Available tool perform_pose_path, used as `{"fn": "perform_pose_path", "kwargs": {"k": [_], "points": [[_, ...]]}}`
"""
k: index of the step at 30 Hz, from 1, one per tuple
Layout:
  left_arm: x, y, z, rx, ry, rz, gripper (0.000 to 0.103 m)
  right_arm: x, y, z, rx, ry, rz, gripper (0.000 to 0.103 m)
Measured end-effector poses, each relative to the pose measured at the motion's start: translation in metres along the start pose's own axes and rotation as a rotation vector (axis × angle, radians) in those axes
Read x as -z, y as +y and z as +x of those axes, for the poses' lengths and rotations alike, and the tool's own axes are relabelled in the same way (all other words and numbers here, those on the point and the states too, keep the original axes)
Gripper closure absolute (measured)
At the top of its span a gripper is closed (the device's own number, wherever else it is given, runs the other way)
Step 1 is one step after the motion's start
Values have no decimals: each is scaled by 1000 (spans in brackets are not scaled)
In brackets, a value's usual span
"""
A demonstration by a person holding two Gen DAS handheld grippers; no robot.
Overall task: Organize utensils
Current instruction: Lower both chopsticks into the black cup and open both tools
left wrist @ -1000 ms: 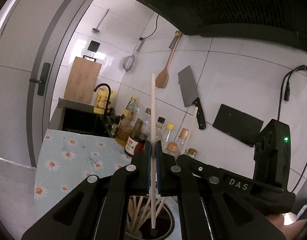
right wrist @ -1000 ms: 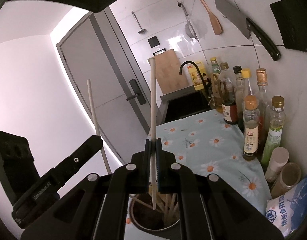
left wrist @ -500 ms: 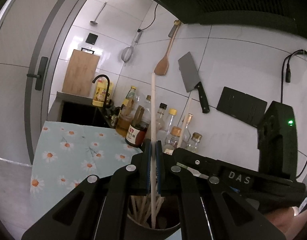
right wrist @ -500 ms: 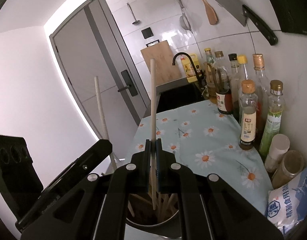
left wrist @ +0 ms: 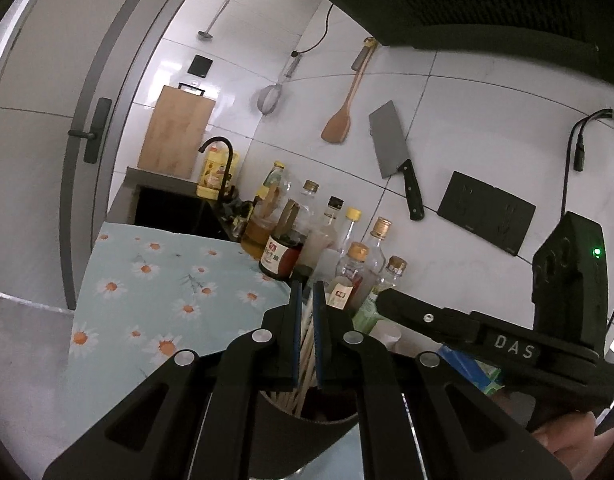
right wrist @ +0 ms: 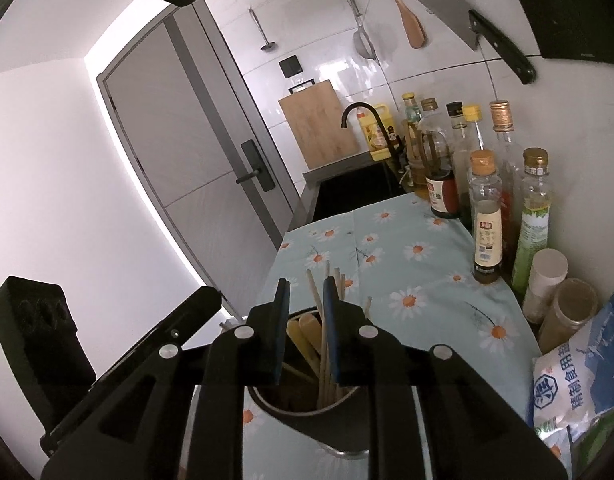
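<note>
A dark round utensil holder (left wrist: 307, 428) stands on the daisy-print counter cloth, right under both grippers. It holds several pale wooden chopsticks (left wrist: 305, 344), which lean inside it. My left gripper (left wrist: 305, 300) is open just above the holder, with the chopsticks showing loose in the gap between its pads. In the right wrist view the same holder (right wrist: 307, 412) holds chopsticks (right wrist: 321, 320) and flat wooden utensils (right wrist: 303, 336). My right gripper (right wrist: 305, 288) is open above it and holds nothing. Each gripper shows in the other's view.
A row of sauce and oil bottles (right wrist: 487, 208) lines the tiled wall on the right. A salt bag (right wrist: 579, 364) lies at the near right. A cleaver (left wrist: 391, 148), wooden spatula (left wrist: 339, 120) and strainer hang on the wall. A black sink (right wrist: 355, 196) is beyond the cloth (left wrist: 155, 280).
Both grippers went from shut on one upright chopstick each to open. Both chopsticks dropped into the holder. Both grippers came lower over it.
</note>
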State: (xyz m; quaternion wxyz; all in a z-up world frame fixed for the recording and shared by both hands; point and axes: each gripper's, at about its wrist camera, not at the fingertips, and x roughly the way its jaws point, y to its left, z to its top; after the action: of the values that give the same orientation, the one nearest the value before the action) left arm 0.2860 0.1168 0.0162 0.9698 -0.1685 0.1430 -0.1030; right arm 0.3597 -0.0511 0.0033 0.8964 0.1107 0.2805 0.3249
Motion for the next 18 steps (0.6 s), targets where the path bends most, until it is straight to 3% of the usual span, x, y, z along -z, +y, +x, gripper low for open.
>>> {"fn": "perform_pose_path", "kwargs": {"k": [4,6,18], "points": [[3,-9,-15,-16,4,-5,98,2,-2,-18,-10,-5,-1,80],[5,-15,-23,-24,3,-1,83,4,-4,-30,-15,-7,-2,80],[31,-83,-86,-110,17,64,82,19,-22,-110,-33,-4,-30,71]]}}
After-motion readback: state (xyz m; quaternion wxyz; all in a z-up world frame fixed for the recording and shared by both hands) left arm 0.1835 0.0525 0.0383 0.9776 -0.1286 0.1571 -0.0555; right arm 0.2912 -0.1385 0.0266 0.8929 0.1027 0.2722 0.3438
